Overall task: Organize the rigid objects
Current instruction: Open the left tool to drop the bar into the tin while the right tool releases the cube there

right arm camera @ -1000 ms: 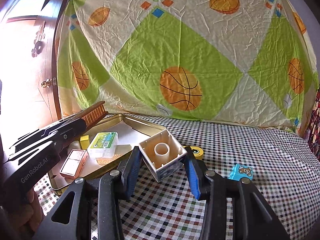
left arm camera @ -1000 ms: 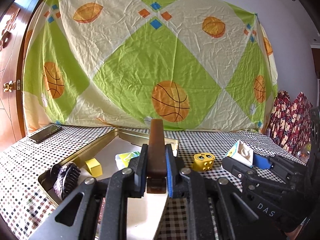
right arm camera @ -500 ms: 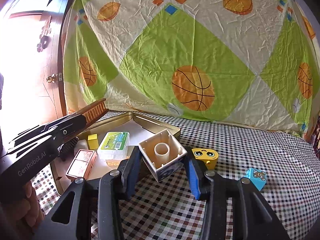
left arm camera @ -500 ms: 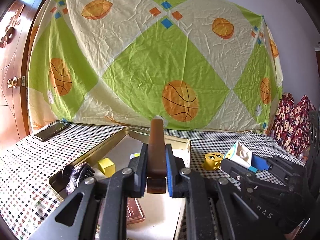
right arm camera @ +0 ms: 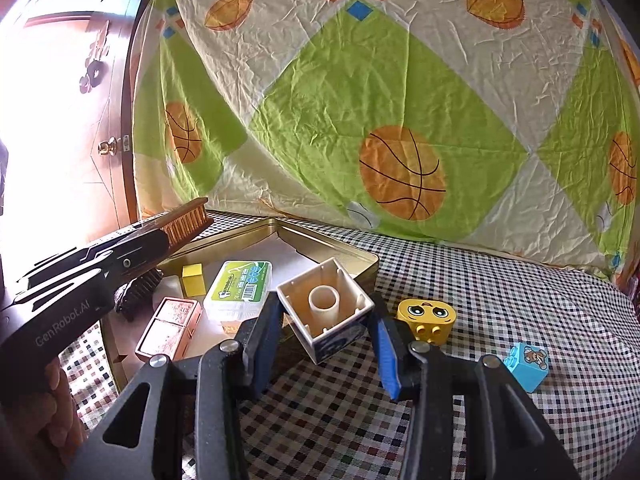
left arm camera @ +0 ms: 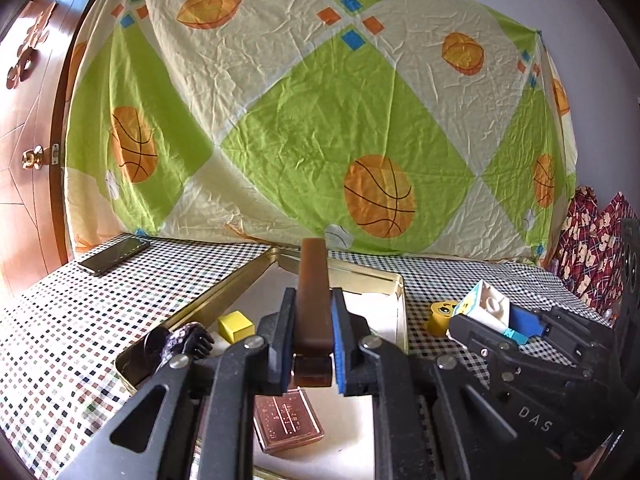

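My left gripper (left arm camera: 311,320) is shut on a brown comb (left arm camera: 314,284) and holds it above the gold tin tray (left arm camera: 224,288). The comb's teeth show in the right wrist view (right arm camera: 186,222). My right gripper (right arm camera: 324,320) is shut on a white hollow toy block (right arm camera: 326,308), held just right of the tray (right arm camera: 332,246); the block also shows in the left wrist view (left arm camera: 486,310). In the tray lie a yellow cube (right arm camera: 193,279), a green-labelled plastic box (right arm camera: 238,290), a copper-coloured case (right arm camera: 170,328) and a dark hair clip (left arm camera: 186,342).
A yellow face block (right arm camera: 427,316) and a blue bear block (right arm camera: 527,364) lie on the checkered cloth right of the tray. A phone (left arm camera: 114,255) lies at the far left. A basketball-print sheet (left arm camera: 320,120) hangs behind; a wooden door (left arm camera: 24,120) stands left.
Both grippers have pulled back and risen slightly, each keeping its object. More of the tray and the copper case now shows under the left gripper.
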Motion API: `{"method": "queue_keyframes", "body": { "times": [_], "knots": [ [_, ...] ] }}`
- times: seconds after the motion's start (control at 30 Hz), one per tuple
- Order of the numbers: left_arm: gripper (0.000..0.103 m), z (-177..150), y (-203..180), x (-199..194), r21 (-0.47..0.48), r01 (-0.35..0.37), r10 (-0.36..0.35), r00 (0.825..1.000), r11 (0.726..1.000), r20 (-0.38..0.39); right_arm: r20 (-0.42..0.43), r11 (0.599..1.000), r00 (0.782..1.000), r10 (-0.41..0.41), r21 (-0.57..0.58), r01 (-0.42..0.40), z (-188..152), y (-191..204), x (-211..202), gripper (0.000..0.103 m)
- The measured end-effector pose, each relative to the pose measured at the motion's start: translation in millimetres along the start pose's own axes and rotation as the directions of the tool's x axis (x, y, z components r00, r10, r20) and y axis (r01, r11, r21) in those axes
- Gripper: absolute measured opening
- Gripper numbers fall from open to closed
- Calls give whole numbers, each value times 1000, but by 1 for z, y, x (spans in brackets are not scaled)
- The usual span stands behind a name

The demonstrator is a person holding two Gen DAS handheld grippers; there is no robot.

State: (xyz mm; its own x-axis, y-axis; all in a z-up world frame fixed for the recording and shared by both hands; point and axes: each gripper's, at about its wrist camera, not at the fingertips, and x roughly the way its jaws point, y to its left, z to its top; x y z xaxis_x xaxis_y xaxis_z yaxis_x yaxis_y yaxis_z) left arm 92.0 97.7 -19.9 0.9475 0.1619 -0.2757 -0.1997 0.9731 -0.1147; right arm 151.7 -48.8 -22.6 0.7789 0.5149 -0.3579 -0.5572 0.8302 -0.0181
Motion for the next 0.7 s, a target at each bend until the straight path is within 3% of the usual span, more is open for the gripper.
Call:
{"method": "queue_keyframes", "body": {
  "times": [0.7],
  "knots": [
    [14, 3, 18, 9, 15, -38, 39, 999, 999, -38, -19, 999, 999, 43, -5, -43, 6, 14, 17, 46]
  ]
}}
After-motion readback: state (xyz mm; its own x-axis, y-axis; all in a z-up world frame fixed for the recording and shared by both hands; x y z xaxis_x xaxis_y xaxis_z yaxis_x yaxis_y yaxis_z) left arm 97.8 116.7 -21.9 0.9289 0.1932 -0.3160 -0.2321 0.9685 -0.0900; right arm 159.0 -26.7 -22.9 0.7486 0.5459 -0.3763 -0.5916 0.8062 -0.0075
